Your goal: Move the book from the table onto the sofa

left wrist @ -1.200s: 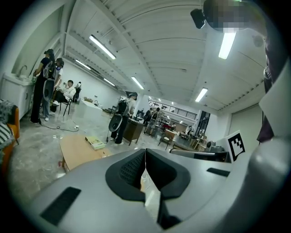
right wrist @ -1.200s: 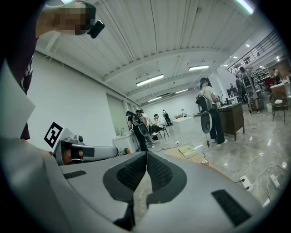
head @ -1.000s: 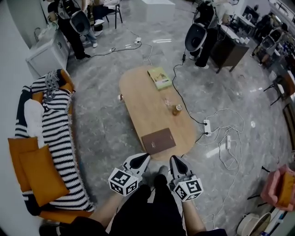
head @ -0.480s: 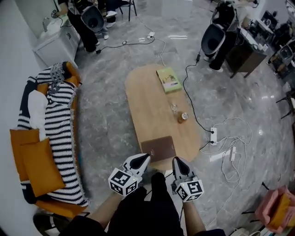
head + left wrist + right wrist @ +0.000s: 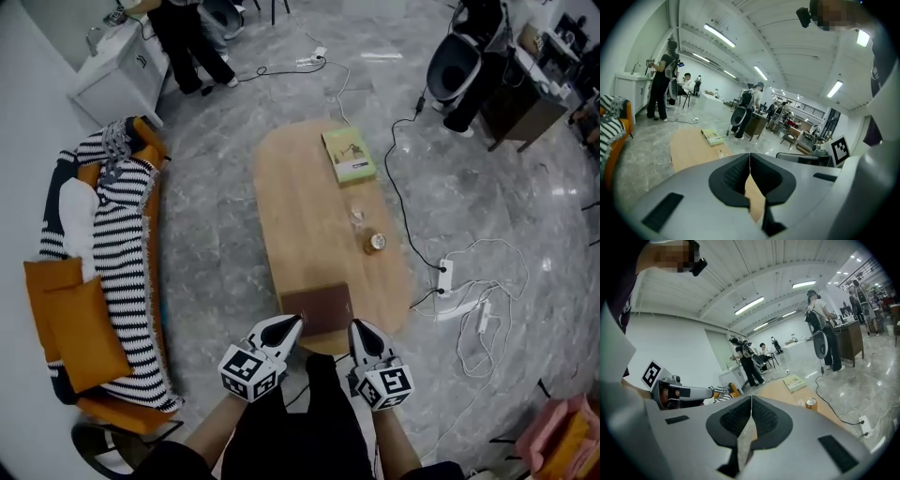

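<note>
The brown book is lying flat at the near end of the tabletop, well apart from the sofa at the left. The left hand-held gripper and the right hand-held gripper are hovering just beside the book's near edge. Each is keeping its jaws pressed together on nothing.

The near corner of the brown book is covered by the tip of the left tongs. In both gripper views the tongs' own body hides the book. The small clear thing on the counter is too small to tell. The picture's top edge cuts off a person.
</note>
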`<state>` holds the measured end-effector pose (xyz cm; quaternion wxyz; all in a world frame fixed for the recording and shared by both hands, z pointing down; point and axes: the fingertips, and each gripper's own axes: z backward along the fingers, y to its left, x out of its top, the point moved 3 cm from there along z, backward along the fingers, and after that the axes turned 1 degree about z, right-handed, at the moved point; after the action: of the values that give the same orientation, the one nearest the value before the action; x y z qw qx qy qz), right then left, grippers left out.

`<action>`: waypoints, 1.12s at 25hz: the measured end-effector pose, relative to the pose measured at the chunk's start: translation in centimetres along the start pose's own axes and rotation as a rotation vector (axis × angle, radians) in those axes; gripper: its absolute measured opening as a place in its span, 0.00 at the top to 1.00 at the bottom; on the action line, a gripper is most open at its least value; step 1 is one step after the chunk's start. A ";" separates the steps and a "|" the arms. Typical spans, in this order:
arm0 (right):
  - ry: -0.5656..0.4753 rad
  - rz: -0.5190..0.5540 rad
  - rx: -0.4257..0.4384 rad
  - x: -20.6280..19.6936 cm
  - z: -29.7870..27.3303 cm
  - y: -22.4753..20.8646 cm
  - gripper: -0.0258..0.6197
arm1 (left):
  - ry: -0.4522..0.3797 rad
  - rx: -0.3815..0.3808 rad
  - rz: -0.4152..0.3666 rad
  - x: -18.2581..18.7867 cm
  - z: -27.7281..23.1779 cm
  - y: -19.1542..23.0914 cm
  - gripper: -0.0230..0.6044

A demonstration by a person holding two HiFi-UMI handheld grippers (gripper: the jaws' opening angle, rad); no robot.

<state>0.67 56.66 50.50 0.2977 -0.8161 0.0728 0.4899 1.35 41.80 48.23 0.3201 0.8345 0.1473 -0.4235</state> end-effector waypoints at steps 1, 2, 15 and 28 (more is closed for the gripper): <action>0.001 -0.003 -0.003 0.0 -0.3 -0.3 0.92 | 0.003 0.000 0.002 0.0 -0.3 0.3 0.94; 0.003 -0.003 -0.006 0.0 -0.6 -0.5 0.92 | 0.008 0.000 0.005 0.0 -0.5 0.7 0.94; 0.158 -0.012 -0.044 -6.7 -5.6 -5.6 0.92 | 0.101 0.017 0.086 -8.2 -3.6 5.7 0.94; 0.367 -0.119 -0.029 -19.7 -11.9 -12.5 0.82 | 0.137 0.167 0.295 -20.4 -8.0 15.5 0.93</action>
<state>4.76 56.74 76.38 0.2960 -0.8989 0.0703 0.3154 2.11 35.90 74.39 0.2976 0.8976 0.0092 -0.3249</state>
